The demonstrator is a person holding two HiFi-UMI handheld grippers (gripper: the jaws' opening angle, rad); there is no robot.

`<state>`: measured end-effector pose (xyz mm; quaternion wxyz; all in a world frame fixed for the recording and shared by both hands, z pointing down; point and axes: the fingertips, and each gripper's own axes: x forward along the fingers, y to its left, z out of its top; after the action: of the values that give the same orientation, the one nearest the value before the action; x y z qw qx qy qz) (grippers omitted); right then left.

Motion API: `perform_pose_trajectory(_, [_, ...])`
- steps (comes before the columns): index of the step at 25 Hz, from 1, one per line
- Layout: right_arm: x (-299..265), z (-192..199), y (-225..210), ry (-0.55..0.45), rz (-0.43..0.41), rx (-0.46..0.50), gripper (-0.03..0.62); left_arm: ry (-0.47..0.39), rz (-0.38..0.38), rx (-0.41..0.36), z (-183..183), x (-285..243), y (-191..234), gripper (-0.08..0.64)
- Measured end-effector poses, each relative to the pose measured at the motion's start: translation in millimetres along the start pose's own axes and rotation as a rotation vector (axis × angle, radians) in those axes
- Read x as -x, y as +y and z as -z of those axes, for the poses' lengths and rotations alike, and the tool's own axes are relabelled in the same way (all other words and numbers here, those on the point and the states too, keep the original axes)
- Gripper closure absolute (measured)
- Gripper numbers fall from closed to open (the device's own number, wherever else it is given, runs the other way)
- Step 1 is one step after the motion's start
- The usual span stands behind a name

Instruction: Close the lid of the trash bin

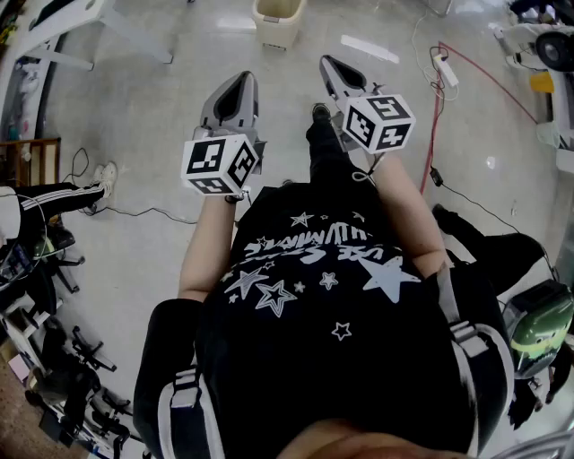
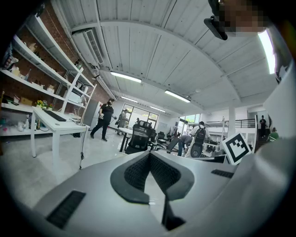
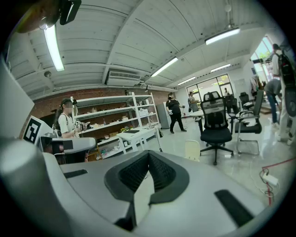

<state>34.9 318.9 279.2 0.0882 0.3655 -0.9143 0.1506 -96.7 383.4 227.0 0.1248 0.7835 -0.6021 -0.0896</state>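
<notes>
Both were shut and empty: left gripper (image 1: 244, 81), right gripper (image 1: 326, 63). Trash bin (image 1: 278, 20) stood well ahead; best to walk up, then nudge the lid down.

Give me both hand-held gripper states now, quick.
Left hand-held gripper: closed, holding nothing.
Right hand-held gripper: closed, holding nothing.
</notes>
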Motion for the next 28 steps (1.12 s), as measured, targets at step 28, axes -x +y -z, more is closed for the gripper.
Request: perform_pose_trajectory(28, [-174,-83,-303,0.026,0.066,-0.159,0.584,0.119,-0.041,-0.020,2,-336,46,0.549])
